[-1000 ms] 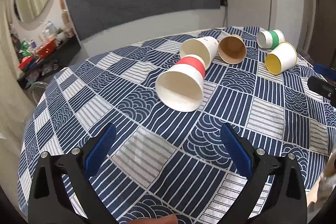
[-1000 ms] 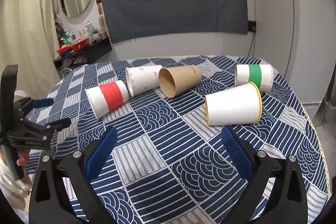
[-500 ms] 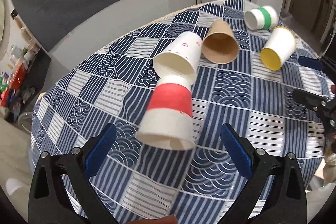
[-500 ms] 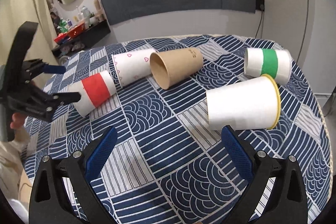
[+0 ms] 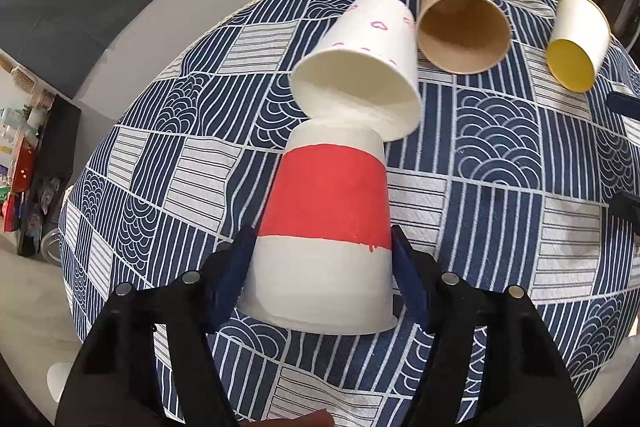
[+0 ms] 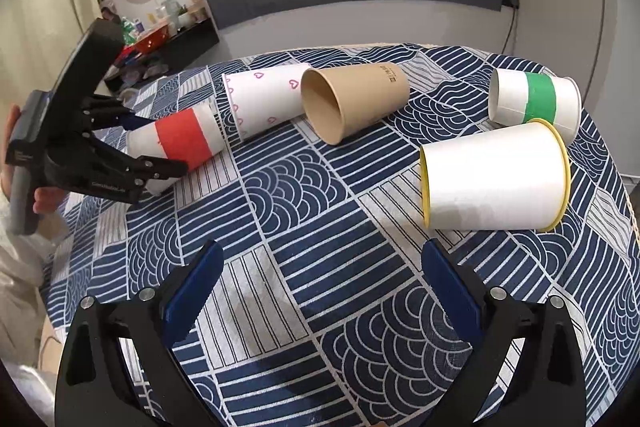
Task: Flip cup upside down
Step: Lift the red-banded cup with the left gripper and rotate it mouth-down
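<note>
Worktop point(image 6: 320, 235), blue patterned cloth, five paper cups lying on their sides.
Red cup point(image 5: 324, 223): left end of the row, rim toward the left claw point(image 5: 322, 267), whose blue pads point(image 5: 234, 275) press both its flanks; base touching the heart cup point(image 5: 360, 67).
Brown cup point(image 6: 352, 103), green cup point(image 6: 536, 101), yellow cup point(image 6: 496, 179): untouched.
Right claw point(image 6: 320, 291): spread wide, holding nothing, near the yellow cup.
</note>
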A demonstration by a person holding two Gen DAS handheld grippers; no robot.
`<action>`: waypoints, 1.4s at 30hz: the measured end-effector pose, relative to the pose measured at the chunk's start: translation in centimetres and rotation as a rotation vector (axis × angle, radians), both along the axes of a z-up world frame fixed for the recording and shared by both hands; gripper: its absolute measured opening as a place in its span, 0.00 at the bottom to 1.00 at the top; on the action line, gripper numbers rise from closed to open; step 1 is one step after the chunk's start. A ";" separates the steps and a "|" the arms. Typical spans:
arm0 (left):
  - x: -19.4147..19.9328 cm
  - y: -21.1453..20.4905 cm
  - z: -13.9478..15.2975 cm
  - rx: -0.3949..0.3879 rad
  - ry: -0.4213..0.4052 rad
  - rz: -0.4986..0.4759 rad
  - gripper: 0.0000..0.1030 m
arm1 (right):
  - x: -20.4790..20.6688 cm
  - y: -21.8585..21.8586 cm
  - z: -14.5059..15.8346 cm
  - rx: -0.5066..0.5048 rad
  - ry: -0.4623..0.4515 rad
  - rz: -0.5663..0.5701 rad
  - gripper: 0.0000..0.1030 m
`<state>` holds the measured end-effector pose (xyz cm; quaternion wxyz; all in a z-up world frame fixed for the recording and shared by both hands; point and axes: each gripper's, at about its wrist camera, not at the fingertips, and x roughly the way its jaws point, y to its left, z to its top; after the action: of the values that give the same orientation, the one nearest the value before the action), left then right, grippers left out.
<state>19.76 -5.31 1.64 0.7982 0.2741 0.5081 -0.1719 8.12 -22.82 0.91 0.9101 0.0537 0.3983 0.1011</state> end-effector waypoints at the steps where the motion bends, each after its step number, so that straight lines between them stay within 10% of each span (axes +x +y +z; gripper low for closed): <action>1: -0.5 -0.1 0.2 -0.005 -0.001 -0.008 0.65 | -0.1 0.0 0.0 -0.004 -0.001 -0.001 0.92; 28: -14.0 -7.8 1.7 -0.016 -0.053 -0.293 0.66 | -9.4 -1.7 0.2 -0.029 -0.036 -0.101 0.92; 31: -14.2 -7.9 0.9 -0.014 -0.059 -0.310 0.84 | -9.5 -1.6 -0.1 -0.062 -0.043 -0.124 0.92; 42: -15.1 -4.4 2.5 -0.084 -0.108 -0.272 0.92 | -7.3 -0.7 1.2 -0.006 -0.013 -0.059 0.92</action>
<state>4.65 -9.67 4.13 0.8044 0.3158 0.4150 -0.2845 0.79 -23.50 2.10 0.9154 0.0621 0.3910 0.0734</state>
